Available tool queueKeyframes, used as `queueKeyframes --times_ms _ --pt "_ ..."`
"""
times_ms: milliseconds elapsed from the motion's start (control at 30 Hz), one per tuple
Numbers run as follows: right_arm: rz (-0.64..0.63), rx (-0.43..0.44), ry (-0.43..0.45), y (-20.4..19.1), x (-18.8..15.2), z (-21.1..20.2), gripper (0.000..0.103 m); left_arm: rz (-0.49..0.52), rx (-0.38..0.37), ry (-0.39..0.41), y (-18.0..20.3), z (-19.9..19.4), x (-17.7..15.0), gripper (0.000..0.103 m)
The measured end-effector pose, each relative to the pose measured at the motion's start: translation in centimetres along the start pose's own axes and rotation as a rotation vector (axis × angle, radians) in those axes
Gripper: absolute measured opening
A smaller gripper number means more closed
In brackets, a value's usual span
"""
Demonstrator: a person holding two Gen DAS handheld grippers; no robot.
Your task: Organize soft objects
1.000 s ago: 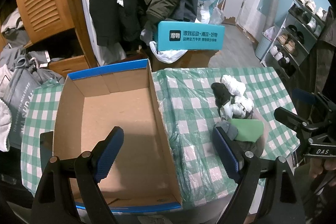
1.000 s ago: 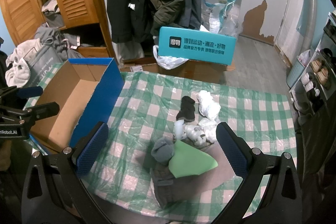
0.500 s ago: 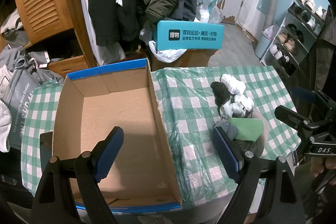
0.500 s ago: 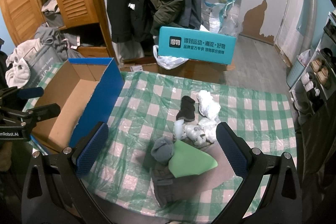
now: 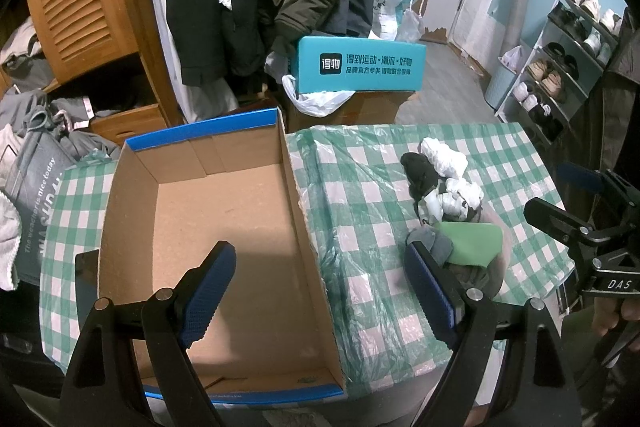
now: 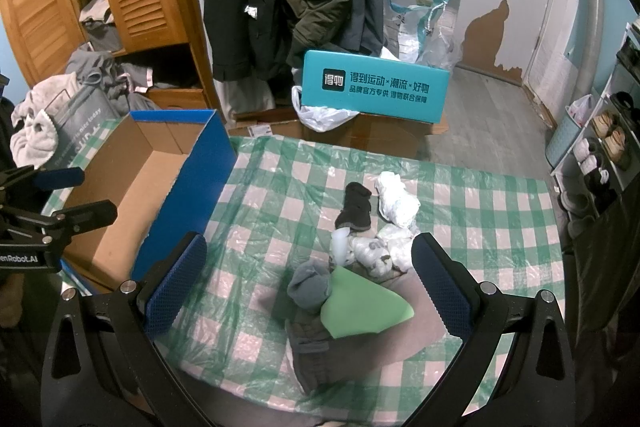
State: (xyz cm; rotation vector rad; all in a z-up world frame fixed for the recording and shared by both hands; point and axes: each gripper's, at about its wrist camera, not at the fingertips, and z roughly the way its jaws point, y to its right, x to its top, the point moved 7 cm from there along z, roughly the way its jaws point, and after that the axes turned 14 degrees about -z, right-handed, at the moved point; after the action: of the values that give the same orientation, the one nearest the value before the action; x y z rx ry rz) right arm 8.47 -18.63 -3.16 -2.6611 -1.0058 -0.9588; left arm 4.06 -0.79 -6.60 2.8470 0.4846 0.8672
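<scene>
The soft stuff sat in one loose pile on the right half of the tabletop (image 6: 480, 203), which was covered in a green-and-white checked cloth under clear plastic. Counting what could be made out: one black sock (image 6: 355, 207), one crumpled white bundle (image 6: 398, 201) next to it, one white patterned bundle (image 6: 374, 253) just in front, one grey rolled sock (image 6: 310, 285), one flat green cloth (image 6: 362, 307) touching that, and one dark grey garment (image 6: 310, 355) lying under both. The exact sock count in the white lumps was hard to tell.

One open cardboard box (image 5: 224, 227) with a blue outside stood to the left of the pile, with nothing in it.

The right tool (image 6: 308, 279) hung over the pile with its blue pads spread wide, gripping nothing. The left tool (image 5: 320, 291) was likewise wide open, straddling the box's right wall; "DAS" was readable on the other tool's body.

Behind the tabletop, one teal box (image 6: 374, 87) carried Chinese lettering, and a grey bag (image 5: 34, 203) read "The weather is nice today".
</scene>
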Motion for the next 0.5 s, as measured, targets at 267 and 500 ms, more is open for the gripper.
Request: queueKeyframes --times_ms 267,500 --pt "-0.001 -0.002 -0.002 0.04 -0.01 -0.02 0.101 0.001 0.001 -0.002 0.00 0.00 0.01 0.087" --pt "-0.001 0.001 -0.002 0.04 -0.04 -0.02 0.101 0.004 0.000 -0.003 0.13 0.08 -0.26 0.087"
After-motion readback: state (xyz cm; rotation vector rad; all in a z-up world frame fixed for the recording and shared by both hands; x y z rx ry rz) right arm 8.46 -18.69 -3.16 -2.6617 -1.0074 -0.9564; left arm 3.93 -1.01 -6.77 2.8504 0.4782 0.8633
